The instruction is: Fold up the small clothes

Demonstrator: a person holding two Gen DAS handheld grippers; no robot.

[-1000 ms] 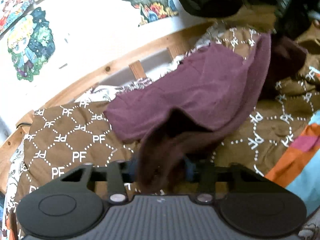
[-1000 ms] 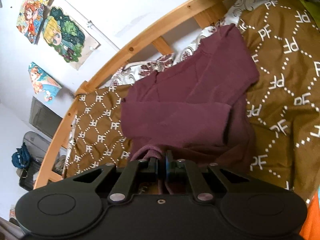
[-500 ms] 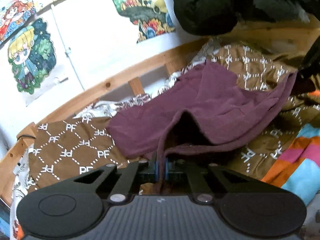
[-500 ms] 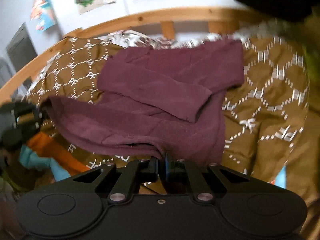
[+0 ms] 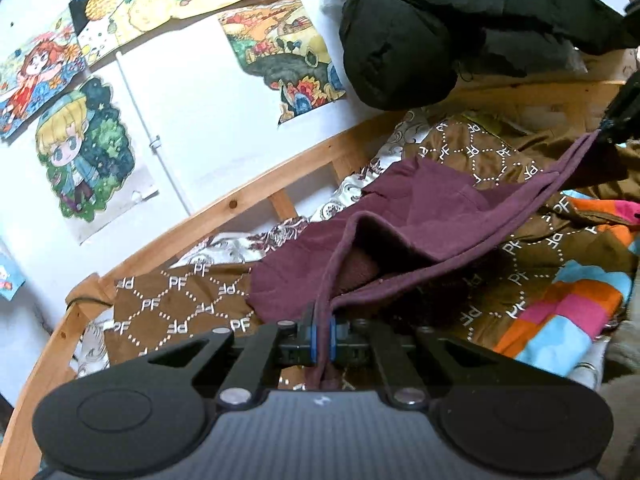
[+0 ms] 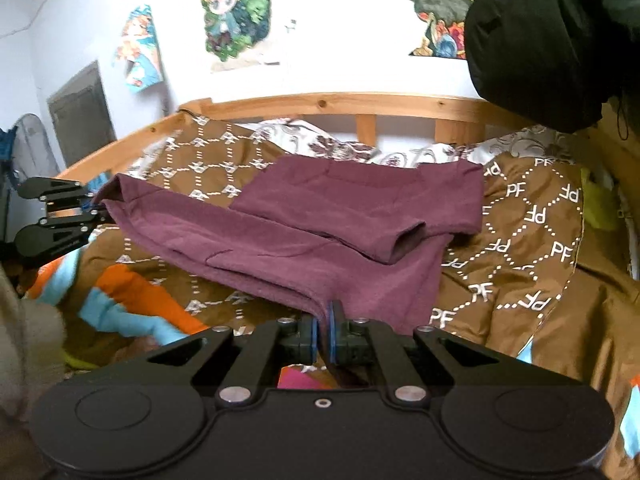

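A maroon garment (image 6: 320,220) lies on a brown patterned blanket (image 6: 540,232), one sleeve folded across its body. Its near hem is lifted and stretched between both grippers. My right gripper (image 6: 324,332) is shut on one hem corner at the bottom centre of the right wrist view. My left gripper (image 5: 322,336) is shut on the other corner, and the maroon garment (image 5: 420,216) rises from it toward the right gripper (image 5: 618,120) at the far right edge. The left gripper (image 6: 94,208) also shows at the left of the right wrist view, pinching the cloth.
A wooden bed rail (image 6: 340,102) curves behind the blanket, below a wall with colourful drawings (image 5: 80,144). A black padded jacket (image 5: 460,28) hangs at the upper right. A striped orange, blue and pink cloth (image 5: 568,312) lies on the near side of the bed.
The left gripper closed on the hem corner and rose. The right gripper swung sideways and rolled level, so the hem now hangs stretched and lifted between the two grippers.
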